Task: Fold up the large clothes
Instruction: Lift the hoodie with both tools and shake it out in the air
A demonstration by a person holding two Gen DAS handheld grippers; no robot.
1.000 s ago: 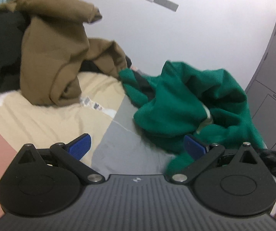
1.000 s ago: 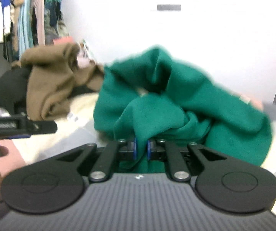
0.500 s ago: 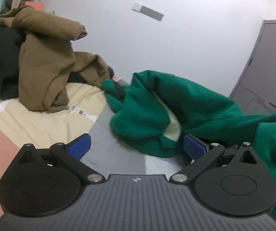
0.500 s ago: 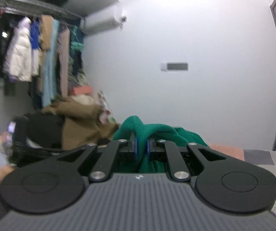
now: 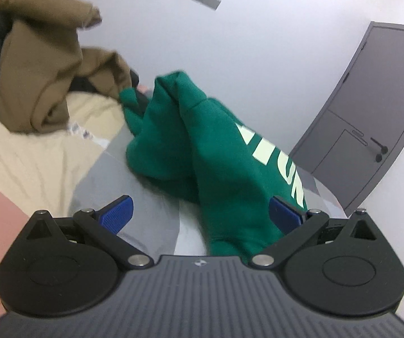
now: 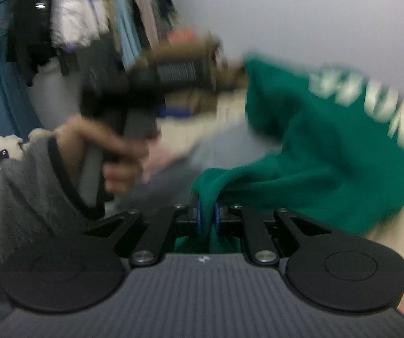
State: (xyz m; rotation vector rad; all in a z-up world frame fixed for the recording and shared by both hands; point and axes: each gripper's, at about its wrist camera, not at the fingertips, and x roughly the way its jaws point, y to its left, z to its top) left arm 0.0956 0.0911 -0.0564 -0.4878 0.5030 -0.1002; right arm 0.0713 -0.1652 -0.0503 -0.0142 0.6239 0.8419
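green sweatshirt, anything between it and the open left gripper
Nothing visible. The green sweatshirt already hangs inside the open left gripper, near its right-side pad, unpinched. The right gripper is shut on it.

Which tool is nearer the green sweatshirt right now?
Right. The right tool is shut on a fold of the green sweatshirt; the left tool is open, with the fabric lying between its blue pads, ungripped.

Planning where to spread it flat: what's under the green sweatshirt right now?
Under the green sweatshirt lies a grey patch of bedcover, with cream fabric to its left. The right gripper pinches its hem. Whatever lies beneath the bunched middle is covered.
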